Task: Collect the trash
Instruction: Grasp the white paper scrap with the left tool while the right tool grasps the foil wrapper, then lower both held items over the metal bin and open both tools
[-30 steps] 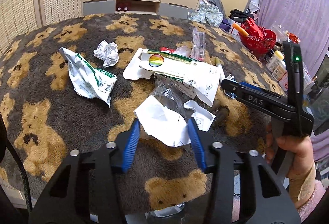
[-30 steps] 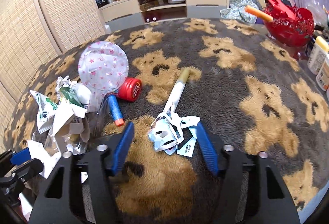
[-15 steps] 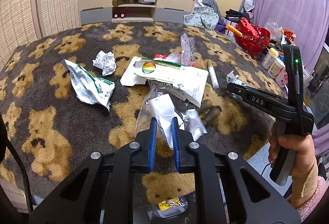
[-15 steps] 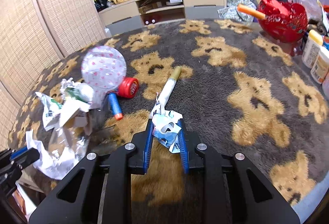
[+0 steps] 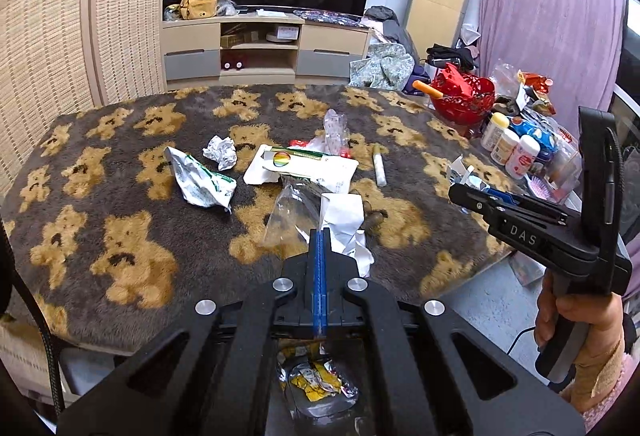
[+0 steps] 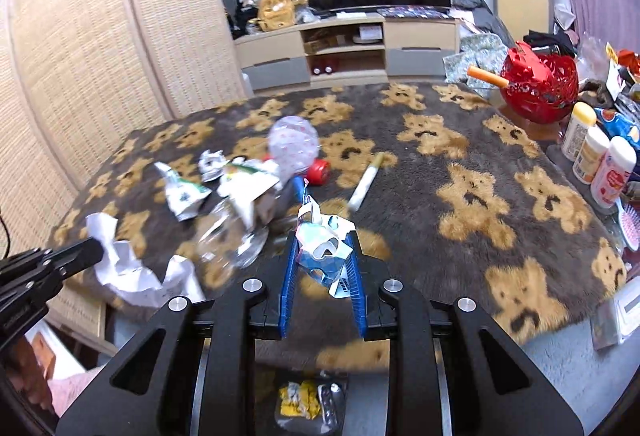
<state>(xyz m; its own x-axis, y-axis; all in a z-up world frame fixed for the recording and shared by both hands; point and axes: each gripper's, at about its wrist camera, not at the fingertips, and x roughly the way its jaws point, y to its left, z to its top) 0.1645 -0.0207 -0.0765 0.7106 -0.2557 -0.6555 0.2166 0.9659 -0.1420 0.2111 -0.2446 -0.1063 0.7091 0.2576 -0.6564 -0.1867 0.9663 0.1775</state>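
Note:
My left gripper (image 5: pixel 320 236) is shut on a crumpled white paper (image 5: pixel 343 220), lifted near the front edge of the bear-print blanket (image 5: pixel 120 204); the paper also shows in the right wrist view (image 6: pixel 132 268). My right gripper (image 6: pixel 322 248) is shut on a torn blue-and-white wrapper (image 6: pixel 323 244) and holds it above the blanket's front edge. A clear plastic bag (image 5: pixel 292 212), a green-and-white pouch (image 5: pixel 200 180), a foil ball (image 5: pixel 220 152), a flat white box (image 5: pixel 304 168) and a white tube (image 5: pixel 379 168) lie on the blanket.
A bin with yellow and foil trash (image 5: pixel 316 384) sits below the front edge. A red basket (image 5: pixel 460 96) and several bottles (image 5: pixel 508 148) stand at the right. A red cap (image 6: pixel 319 168) and a blue marker (image 6: pixel 298 188) lie mid-blanket. A TV cabinet (image 5: pixel 260 48) is behind.
Both grippers closed on their trash, then lifted and pulled back toward the front edge. The white paper and the blue-and-white wrapper have left the blanket.

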